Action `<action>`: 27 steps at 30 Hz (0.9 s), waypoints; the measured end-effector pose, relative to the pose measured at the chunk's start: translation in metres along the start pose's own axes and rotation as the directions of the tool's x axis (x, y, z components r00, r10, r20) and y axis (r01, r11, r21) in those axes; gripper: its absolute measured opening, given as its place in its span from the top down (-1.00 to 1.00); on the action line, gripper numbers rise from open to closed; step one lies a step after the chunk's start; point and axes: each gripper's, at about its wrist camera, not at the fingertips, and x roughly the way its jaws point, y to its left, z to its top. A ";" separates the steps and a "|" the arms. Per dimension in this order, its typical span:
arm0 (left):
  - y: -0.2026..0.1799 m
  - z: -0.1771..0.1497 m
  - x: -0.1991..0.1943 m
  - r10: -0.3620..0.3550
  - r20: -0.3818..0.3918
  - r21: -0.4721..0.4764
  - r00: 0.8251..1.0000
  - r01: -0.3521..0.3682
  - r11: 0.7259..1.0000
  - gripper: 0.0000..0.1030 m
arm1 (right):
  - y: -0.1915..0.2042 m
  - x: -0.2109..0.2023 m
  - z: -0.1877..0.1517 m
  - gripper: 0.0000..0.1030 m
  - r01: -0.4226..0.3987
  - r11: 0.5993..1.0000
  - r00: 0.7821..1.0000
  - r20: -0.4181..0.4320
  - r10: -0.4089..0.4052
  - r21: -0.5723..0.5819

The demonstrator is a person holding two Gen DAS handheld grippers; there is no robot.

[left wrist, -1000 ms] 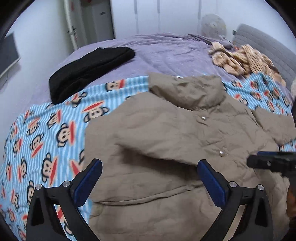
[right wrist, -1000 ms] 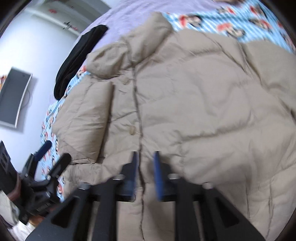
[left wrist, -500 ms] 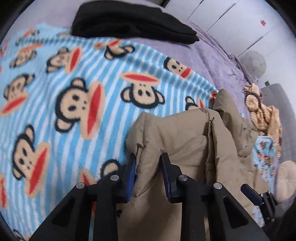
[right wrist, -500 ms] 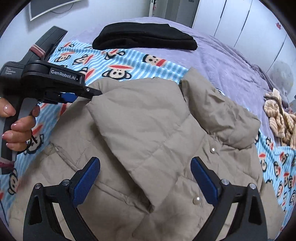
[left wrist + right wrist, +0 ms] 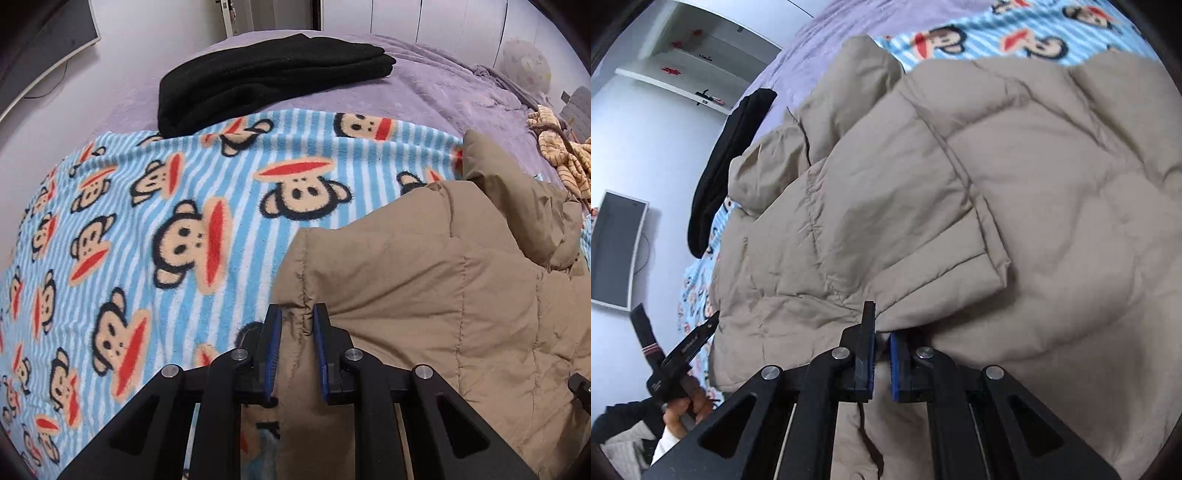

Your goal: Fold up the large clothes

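Observation:
A large tan puffer jacket lies on a bed over a blue striped monkey-print blanket. My left gripper is shut on a seamed corner of the jacket's folded-over left side. In the right wrist view the jacket fills the frame, with a sleeve laid across its body. My right gripper is shut on a bunched fold of the jacket at the sleeve's edge. The left gripper also shows there at the jacket's left edge, held by a hand.
A folded black garment lies on the purple bedspread behind the blanket. A tan striped cloth lies at the far right. A wall screen hangs left of the bed.
My right gripper was open over the jacket half a second ago and has shut on a fold. My left gripper keeps its hold on the jacket corner and has moved it across.

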 end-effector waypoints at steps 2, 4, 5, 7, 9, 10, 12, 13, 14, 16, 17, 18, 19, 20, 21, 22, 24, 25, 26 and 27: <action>0.008 0.006 -0.020 0.039 0.054 -0.011 0.998 -0.038 0.999 0.63 | 0.000 -0.017 -0.004 0.80 0.036 0.999 0.999 0.014 -0.036 -0.002; 0.017 0.012 -0.038 0.035 0.086 -0.016 0.996 -0.034 0.999 0.63 | 0.000 -0.039 -0.006 0.79 0.082 0.997 0.994 0.066 -0.081 0.001; 0.020 0.013 -0.045 0.019 0.090 -0.015 0.996 -0.018 1.000 0.63 | -0.001 -0.056 -0.005 0.79 0.114 0.993 0.986 0.117 -0.114 0.006; 0.020 0.010 -0.056 -0.018 0.087 0.010 0.996 0.017 1.000 0.63 | -0.005 -0.073 -0.001 0.79 0.144 0.990 0.974 0.178 -0.141 -0.002; 0.009 -0.002 -0.054 -0.034 0.055 0.056 0.998 0.031 0.998 0.62 | 0.000 -0.081 0.006 0.79 0.128 0.990 0.974 0.194 -0.115 -0.053; 0.001 -0.011 -0.048 -0.030 0.028 0.082 0.999 0.027 0.996 0.62 | 0.003 -0.078 0.008 0.79 0.123 0.989 0.978 0.180 -0.106 -0.083; -0.014 -0.032 -0.026 -0.001 -0.043 0.111 0.999 0.006 0.994 0.62 | 0.013 -0.058 0.015 0.79 0.121 0.981 0.986 0.132 -0.102 -0.150; -0.019 -0.042 -0.017 0.016 -0.063 0.113 0.998 -0.009 0.994 0.62 | 0.017 -0.044 0.016 0.79 0.130 0.976 0.988 0.108 -0.112 -0.175; -0.023 -0.048 -0.010 0.045 -0.063 0.120 0.997 -0.037 0.992 0.62 | 0.017 -0.030 0.015 0.79 0.144 0.973 0.988 0.078 -0.132 -0.179; -0.029 -0.056 -0.006 0.082 -0.040 0.145 0.996 -0.075 0.987 0.62 | 0.010 -0.008 0.010 0.79 0.168 0.971 0.986 0.020 -0.167 -0.169; -0.031 -0.058 -0.007 0.095 -0.033 0.157 0.995 -0.089 0.984 0.62 | 0.006 -0.004 0.009 0.80 0.169 0.973 0.986 0.016 -0.169 -0.155; -0.034 -0.058 -0.010 0.104 -0.030 0.172 0.994 -0.097 0.980 0.62 | 0.002 -0.006 0.008 0.80 0.159 0.977 0.987 0.017 -0.158 -0.140; -0.034 -0.058 -0.013 0.103 -0.031 0.180 0.994 -0.096 0.979 0.62 | -0.001 -0.009 0.008 0.80 0.151 0.981 0.989 0.017 -0.150 -0.125; -0.033 -0.056 -0.017 0.098 -0.033 0.180 0.995 -0.091 0.980 0.62 | -0.005 -0.014 0.006 0.80 0.159 0.981 0.987 0.018 -0.158 -0.108; -0.031 -0.054 -0.022 0.090 -0.037 0.173 0.995 -0.082 0.981 0.62 | -0.008 -0.019 0.005 0.80 0.169 0.981 0.986 0.014 -0.169 -0.097; -0.028 -0.052 -0.029 0.077 -0.040 0.160 0.996 -0.070 0.985 0.62 | -0.012 -0.023 0.004 0.80 0.182 0.979 0.983 0.007 -0.182 -0.087; -0.023 -0.052 -0.042 0.050 -0.044 0.131 0.998 -0.044 0.990 0.62 | -0.022 -0.036 0.000 0.79 0.172 0.984 0.985 -0.011 -0.173 -0.051; -0.023 -0.053 -0.050 0.036 -0.042 0.121 0.998 -0.030 0.992 0.62 | -0.027 -0.042 0.000 0.79 0.159 0.987 0.987 -0.014 -0.159 -0.025; -0.023 -0.055 -0.057 0.025 -0.043 0.117 0.999 -0.020 0.993 0.62 | -0.032 -0.050 -0.004 0.79 0.145 0.989 0.989 -0.018 -0.144 0.008; -0.025 -0.058 -0.063 0.017 -0.045 0.117 0.999 -0.012 0.993 0.62 | -0.035 -0.056 -0.009 0.79 0.135 0.990 0.991 -0.024 -0.135 0.027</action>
